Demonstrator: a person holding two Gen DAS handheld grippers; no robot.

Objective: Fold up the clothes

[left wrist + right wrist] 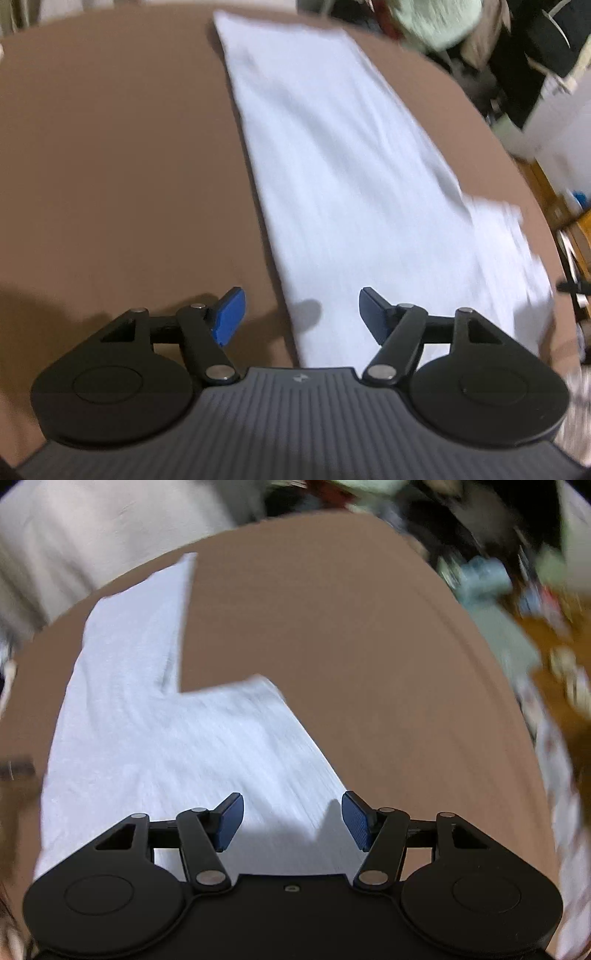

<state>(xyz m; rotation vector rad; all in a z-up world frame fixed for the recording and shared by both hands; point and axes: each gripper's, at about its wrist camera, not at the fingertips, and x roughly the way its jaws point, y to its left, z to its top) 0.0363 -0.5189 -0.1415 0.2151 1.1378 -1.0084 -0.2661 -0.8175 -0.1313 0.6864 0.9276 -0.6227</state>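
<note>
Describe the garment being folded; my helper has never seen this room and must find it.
Find the brown table that fills both views. On it lies one pale blue-white shirt, spread flat, with a short sleeve sticking out to one side. It is the only cloth on the table; the other clothes sit in the clutter beyond its edge.

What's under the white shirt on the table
The white shirt lies flat on the brown table, which shows bare all around it. Whatever lies beneath the fabric is covered; no bulge suggests anything there. Both grippers, left and right, hover open above it.
</note>
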